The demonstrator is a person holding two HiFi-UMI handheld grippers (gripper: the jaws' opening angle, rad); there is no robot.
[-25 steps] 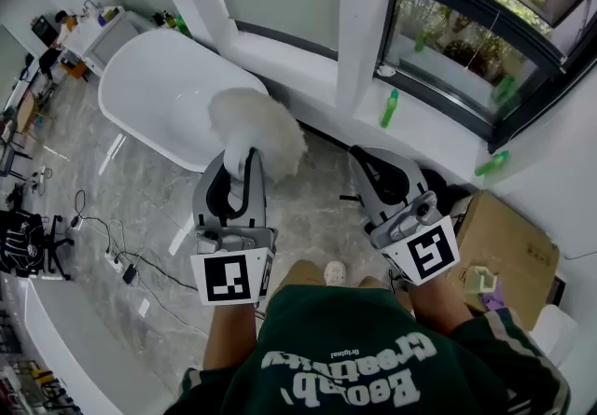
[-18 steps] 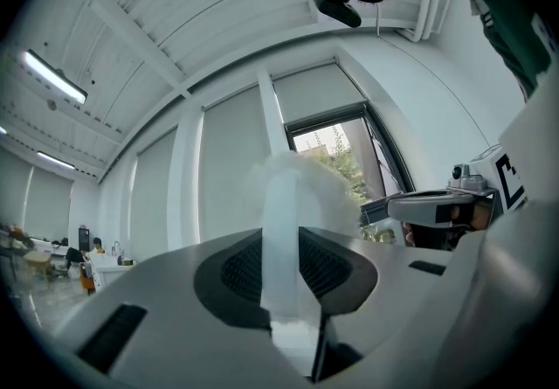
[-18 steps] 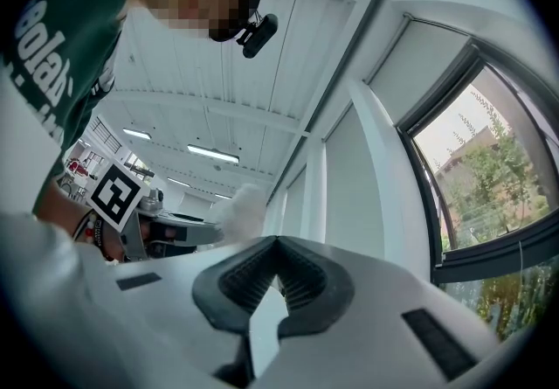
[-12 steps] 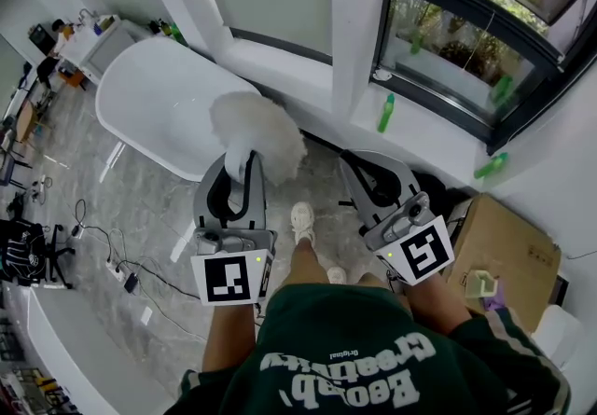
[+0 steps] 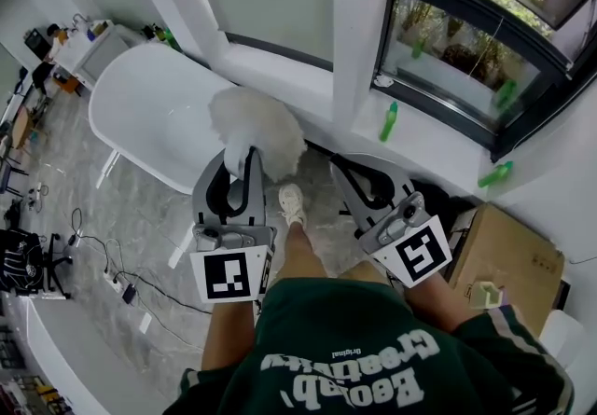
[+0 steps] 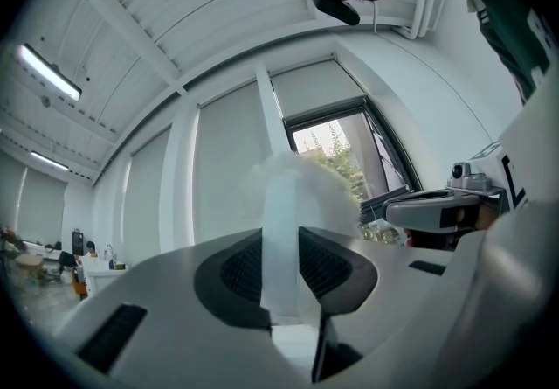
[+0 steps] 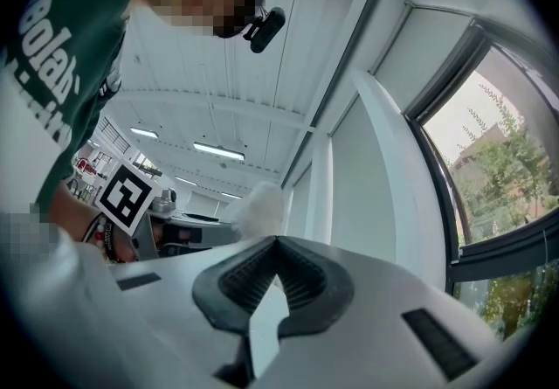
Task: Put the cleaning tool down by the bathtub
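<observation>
A fluffy white duster (image 5: 256, 129), the cleaning tool, stands upright over the floor beside the white bathtub (image 5: 149, 105). My left gripper (image 5: 238, 163) is shut on its pale handle (image 6: 281, 239), and the fluffy head (image 6: 306, 182) rises above the jaws. My right gripper (image 5: 341, 167) hangs level with it on the right, its jaws shut with nothing between them (image 7: 278, 243). The duster (image 7: 262, 204) also shows in the right gripper view, off to that gripper's left.
Green bottles (image 5: 389, 121) stand on the window sill behind the tub. A cardboard box (image 5: 508, 264) sits at the right. Cables and a power strip (image 5: 117, 264) lie on the marble floor at the left. The person's shoe (image 5: 292, 203) is between the grippers.
The person has stepped forward: a leg and shoe have come up between the grippers. Both grippers sit slightly nearer the wall. The left gripper's hold on the duster is unchanged.
</observation>
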